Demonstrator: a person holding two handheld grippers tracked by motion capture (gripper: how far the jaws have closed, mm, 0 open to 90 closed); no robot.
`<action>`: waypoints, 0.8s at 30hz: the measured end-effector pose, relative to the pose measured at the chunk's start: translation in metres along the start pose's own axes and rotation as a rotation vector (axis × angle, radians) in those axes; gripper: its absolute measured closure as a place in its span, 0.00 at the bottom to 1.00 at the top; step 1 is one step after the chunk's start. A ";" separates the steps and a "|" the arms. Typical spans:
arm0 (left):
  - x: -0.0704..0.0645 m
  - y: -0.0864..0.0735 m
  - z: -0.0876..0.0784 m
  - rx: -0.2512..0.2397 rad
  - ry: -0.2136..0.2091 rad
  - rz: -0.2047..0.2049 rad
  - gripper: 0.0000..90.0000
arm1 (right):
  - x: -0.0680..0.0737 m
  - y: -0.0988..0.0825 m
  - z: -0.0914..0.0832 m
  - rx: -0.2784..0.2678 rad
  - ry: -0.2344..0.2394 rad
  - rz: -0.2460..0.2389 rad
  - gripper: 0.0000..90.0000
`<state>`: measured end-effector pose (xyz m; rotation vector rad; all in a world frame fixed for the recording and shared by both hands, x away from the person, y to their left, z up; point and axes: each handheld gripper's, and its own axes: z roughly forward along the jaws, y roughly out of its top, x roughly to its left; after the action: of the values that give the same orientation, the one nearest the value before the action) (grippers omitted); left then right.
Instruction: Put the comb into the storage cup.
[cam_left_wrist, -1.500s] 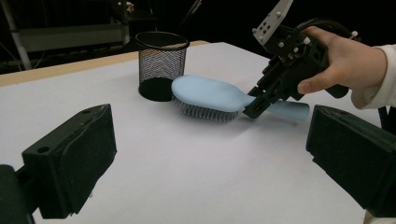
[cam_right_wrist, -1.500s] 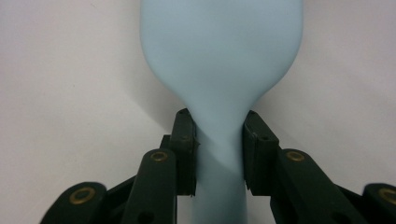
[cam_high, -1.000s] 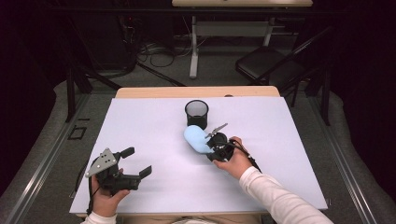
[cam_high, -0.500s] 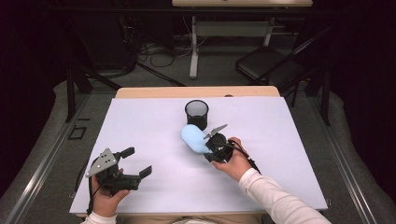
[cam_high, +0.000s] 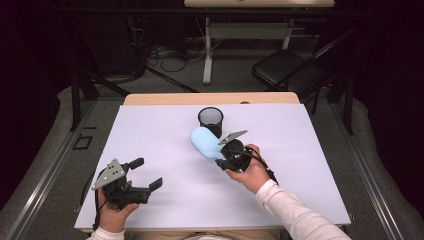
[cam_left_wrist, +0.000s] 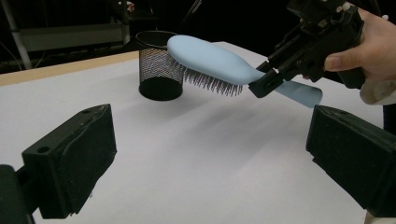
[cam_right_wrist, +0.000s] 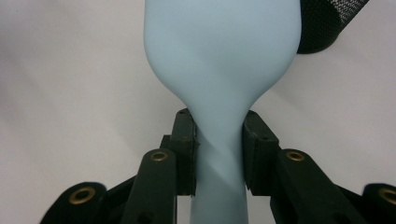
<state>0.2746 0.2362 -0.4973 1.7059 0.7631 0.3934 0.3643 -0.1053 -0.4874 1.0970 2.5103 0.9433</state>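
— Nearest to you, what sits at the front edge of the table (cam_high: 165, 145)?

— Your left hand-held gripper (cam_high: 145, 173), low at the near left corner of the white table, jaws spread wide with nothing between them. In the left gripper view its two black pads (cam_left_wrist: 74, 158) stand well apart over bare surface.

— And farther in?

— Your right hand-held gripper (cam_high: 223, 152), past the middle of the table, is clamped on the light blue hairbrush (cam_high: 205, 142). In the right gripper view the pads (cam_right_wrist: 187, 154) press on either side of the brush's narrow neck, where handle widens into head.

— How does the brush lie?

— Off the table, held in the air. In the left gripper view it runs roughly level, bristles (cam_left_wrist: 210, 83) pointing down, its shadow on the white surface beneath. The handle's end pokes out behind your jaws; the rounded head points away from you.

— Toward what?

— The black mesh cup (cam_high: 210, 120), standing upright at the far middle of the table. The brush head hangs just in front of it, near its rim; whether they touch can't be made out.

— Beyond that?

— The table's far wooden edge, then a dark floor with cables and a black folding chair (cam_high: 287, 70).
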 end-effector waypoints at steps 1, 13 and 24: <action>0.000 0.000 0.000 -0.001 -0.004 -0.001 0.02 | 0.000 0.000 -0.001 -0.006 0.001 0.004 0.77; 0.001 0.000 0.000 0.003 -0.004 0.000 0.02 | -0.006 0.005 -0.012 -0.087 0.019 0.029 0.77; 0.002 -0.001 0.002 0.003 0.004 -0.006 0.02 | -0.012 0.015 -0.014 -0.175 0.003 0.036 0.77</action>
<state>0.2769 0.2364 -0.4986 1.7060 0.7724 0.3914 0.3746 -0.1130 -0.4679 1.0893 2.3641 1.1503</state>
